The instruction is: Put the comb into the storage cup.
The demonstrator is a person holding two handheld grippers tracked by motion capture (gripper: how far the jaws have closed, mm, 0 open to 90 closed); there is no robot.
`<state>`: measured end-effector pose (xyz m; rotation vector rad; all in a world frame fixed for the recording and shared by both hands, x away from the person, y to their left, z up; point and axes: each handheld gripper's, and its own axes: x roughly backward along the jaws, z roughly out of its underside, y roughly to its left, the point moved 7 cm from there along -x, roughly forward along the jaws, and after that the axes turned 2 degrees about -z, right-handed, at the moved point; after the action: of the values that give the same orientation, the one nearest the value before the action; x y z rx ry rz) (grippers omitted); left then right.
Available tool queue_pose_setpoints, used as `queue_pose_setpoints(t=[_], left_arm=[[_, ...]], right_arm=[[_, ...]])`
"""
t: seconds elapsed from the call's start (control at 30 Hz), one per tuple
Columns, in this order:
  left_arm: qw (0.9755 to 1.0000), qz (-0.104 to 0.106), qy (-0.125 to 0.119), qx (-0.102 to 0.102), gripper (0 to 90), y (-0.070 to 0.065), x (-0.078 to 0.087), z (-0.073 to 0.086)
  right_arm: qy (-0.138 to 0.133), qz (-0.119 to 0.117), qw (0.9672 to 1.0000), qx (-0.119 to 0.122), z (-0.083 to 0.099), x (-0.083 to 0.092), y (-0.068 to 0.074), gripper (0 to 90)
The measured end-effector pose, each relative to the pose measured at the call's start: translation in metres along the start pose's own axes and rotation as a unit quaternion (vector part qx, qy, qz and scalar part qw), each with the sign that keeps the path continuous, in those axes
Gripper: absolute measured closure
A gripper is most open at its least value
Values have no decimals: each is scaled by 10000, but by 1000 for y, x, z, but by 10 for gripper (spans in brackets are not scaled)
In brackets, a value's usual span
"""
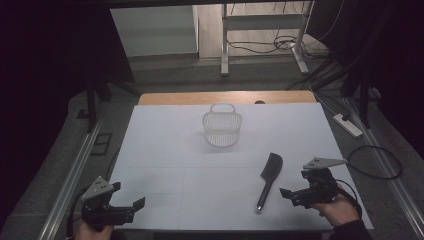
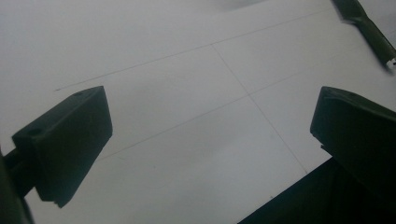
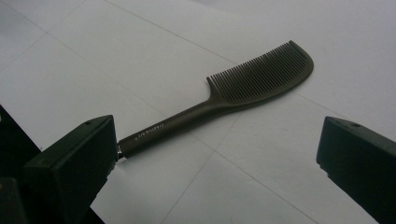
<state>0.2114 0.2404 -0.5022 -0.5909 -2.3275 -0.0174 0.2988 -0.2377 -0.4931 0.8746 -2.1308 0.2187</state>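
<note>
A black comb [image 1: 268, 179] with a long handle lies flat on the white table cover [image 1: 165, 150], right of centre near the front. My right gripper [image 1: 294, 183] sits just right of the comb's handle end, open and empty. In the right gripper view the comb [image 3: 224, 100] lies ahead of my right gripper [image 3: 215, 163], its handle end beside the left jaw. My left gripper [image 1: 128, 195] rests open at the front left corner, holding nothing. In the left gripper view my left gripper [image 2: 210, 135] has its jaws wide apart over bare cover, and the comb's handle [image 2: 369, 30] crosses the top right corner.
A small white wire basket [image 1: 222, 126] with a handle stands upright at the back centre of the table. A wooden strip [image 1: 225, 97] runs along the far edge. Cables, a power strip [image 1: 348, 125] and stand legs lie on the floor beyond.
</note>
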Motion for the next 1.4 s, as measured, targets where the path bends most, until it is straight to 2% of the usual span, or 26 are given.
queue_pose_setpoints(t=[0.43,0.73,1.03,1.4], left_arm=[[10000,11,1,-2,0,0,-1,0],[10000,18,2,-2,0,0,-1,-1],[10000,21,5,-3,0,0,-1,-1],[10000,23,6,-4,0,0,-1,-1]], right_arm=[[153,-5,9999,74,-7,-12,3,0],[351,-31,9991,230,-14,-21,9,0],[607,-4,9978,282,-20,-33,15,0],[828,-227,9958,328,-27,-46,24,0]])
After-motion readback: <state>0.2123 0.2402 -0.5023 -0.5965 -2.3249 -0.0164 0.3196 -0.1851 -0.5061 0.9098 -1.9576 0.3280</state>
